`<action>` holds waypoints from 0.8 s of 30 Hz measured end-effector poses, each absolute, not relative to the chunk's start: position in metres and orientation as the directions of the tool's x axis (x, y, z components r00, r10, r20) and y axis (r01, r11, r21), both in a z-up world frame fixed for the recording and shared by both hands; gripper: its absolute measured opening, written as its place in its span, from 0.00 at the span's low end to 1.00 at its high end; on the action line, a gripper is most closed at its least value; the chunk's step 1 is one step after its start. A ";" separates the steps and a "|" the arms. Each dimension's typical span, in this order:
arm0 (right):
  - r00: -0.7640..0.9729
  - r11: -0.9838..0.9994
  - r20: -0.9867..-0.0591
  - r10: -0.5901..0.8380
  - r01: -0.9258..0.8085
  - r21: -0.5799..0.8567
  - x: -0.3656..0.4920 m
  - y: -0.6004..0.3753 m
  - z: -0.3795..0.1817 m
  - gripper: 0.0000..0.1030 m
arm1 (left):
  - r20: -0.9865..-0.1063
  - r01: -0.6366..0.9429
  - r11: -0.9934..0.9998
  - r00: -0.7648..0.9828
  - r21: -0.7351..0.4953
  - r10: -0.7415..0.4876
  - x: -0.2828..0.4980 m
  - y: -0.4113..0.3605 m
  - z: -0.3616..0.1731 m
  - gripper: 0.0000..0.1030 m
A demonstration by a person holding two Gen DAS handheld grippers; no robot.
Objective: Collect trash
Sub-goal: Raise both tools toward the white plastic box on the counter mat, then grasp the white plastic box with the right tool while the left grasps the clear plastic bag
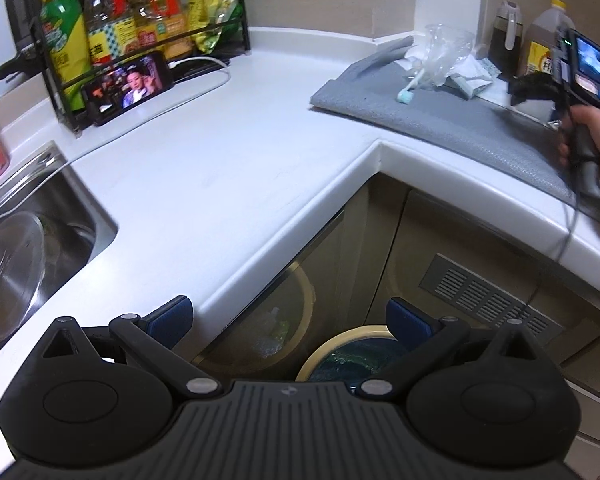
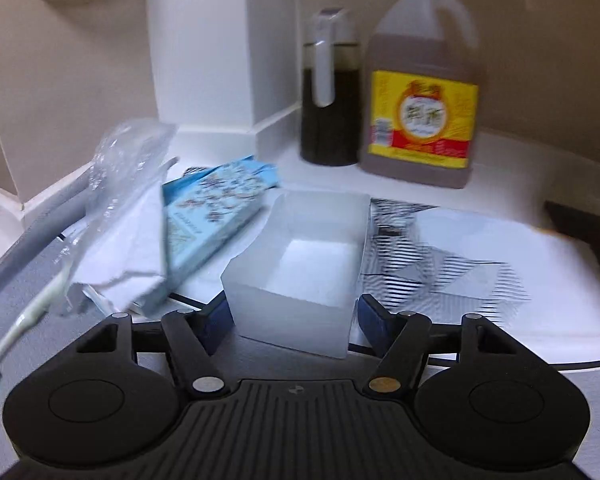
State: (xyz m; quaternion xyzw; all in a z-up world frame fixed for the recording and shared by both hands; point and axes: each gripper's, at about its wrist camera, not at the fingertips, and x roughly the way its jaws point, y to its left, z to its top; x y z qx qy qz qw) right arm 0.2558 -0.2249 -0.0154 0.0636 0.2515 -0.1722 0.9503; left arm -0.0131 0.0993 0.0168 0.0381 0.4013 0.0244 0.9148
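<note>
My right gripper (image 2: 294, 320) is open, its blue pads on either side of the near end of a translucent white plastic box (image 2: 300, 264) on the counter. Left of the box lie a blue printed carton (image 2: 216, 208), crumpled white paper (image 2: 128, 248), clear plastic wrap (image 2: 128, 156) and a toothbrush (image 2: 24, 324). My left gripper (image 1: 288, 320) is open and empty, held over a bin with a yellow rim (image 1: 340, 348) on the floor below the counter corner. In the left wrist view the trash pile (image 1: 444, 64) lies on a grey mat (image 1: 440, 116), with the right gripper (image 1: 540, 84) beside it.
A dark sauce bottle (image 2: 330, 92) and a large jug with a yellow label (image 2: 422, 92) stand behind the box. A patterned sheet (image 2: 440, 264) lies to its right. A phone (image 1: 128, 86), a rack of bottles (image 1: 140, 20) and a steel sink (image 1: 32, 236) lie to the left.
</note>
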 end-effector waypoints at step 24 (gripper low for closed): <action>0.837 0.898 -0.483 -0.259 0.392 0.198 0.200 -0.302 -0.027 0.68 | -0.561 0.219 0.974 0.813 0.050 -0.154 0.179 -0.062 0.095 1.00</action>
